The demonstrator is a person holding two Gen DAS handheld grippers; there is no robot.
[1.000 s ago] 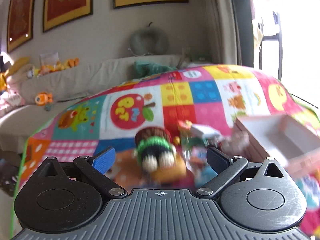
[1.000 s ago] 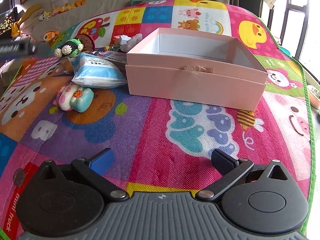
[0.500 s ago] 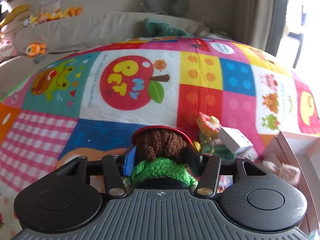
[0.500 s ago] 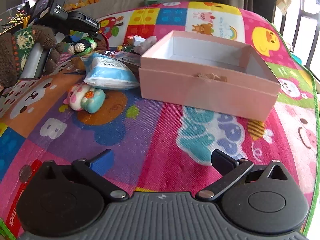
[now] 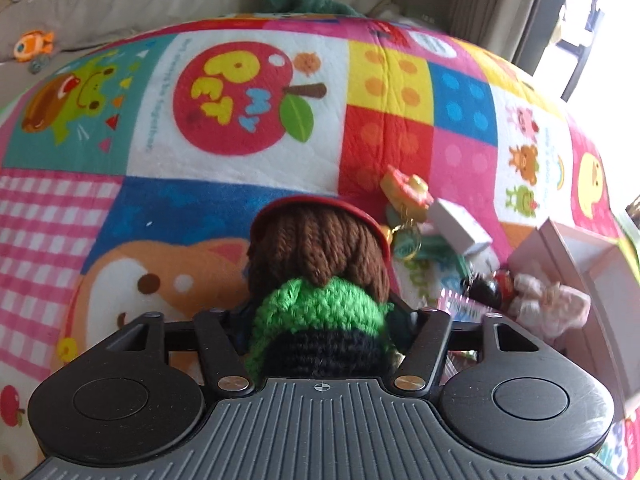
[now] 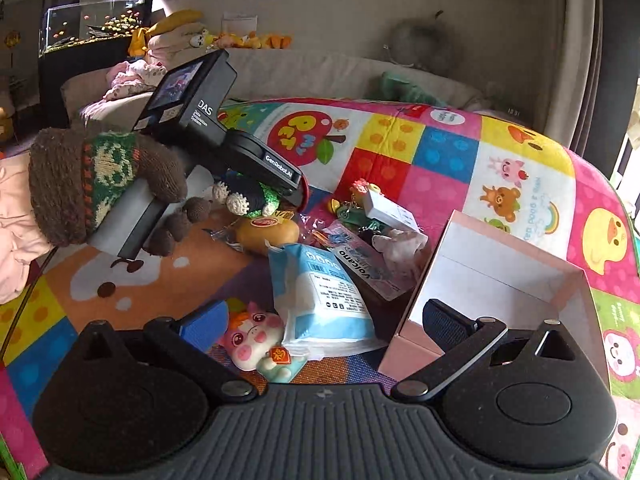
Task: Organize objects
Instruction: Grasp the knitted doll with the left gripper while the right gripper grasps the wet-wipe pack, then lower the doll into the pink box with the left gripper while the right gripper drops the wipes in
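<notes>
My left gripper [image 5: 320, 312] is clamped on the crocheted toy [image 5: 320, 272], a knitted thing with a brown top, a green band and a dark base, sitting in a red rim; its jaws have just eased slightly wider but the pads are pressed against the toy's sides. From my right wrist view I see the same toy [image 6: 248, 196] pinched under the left gripper [image 6: 280, 188], with a hand in a brown knitted glove [image 6: 100, 184] wrapped around the handle. The toy sits on the colourful play mat [image 5: 240, 100], at the edge of a heap of small things.

My right gripper [image 6: 324, 320] hangs above the mat with its jaws wide apart and nothing between them. Just below it lie a pink piggy figure [image 6: 256, 340] and a blue-and-white packet [image 6: 320, 296], touching each other. Behind them are a yellow bun-shaped toy [image 6: 268, 232], a flat packet reading "volcano" [image 6: 360, 264], a small white box [image 6: 388, 208] and a pale plush piece [image 6: 400, 240]. The pink box [image 6: 500, 264] stands open and bare inside just right of the heap, under my right finger. A grey sofa [image 6: 340, 72] runs along the far side of the mat
</notes>
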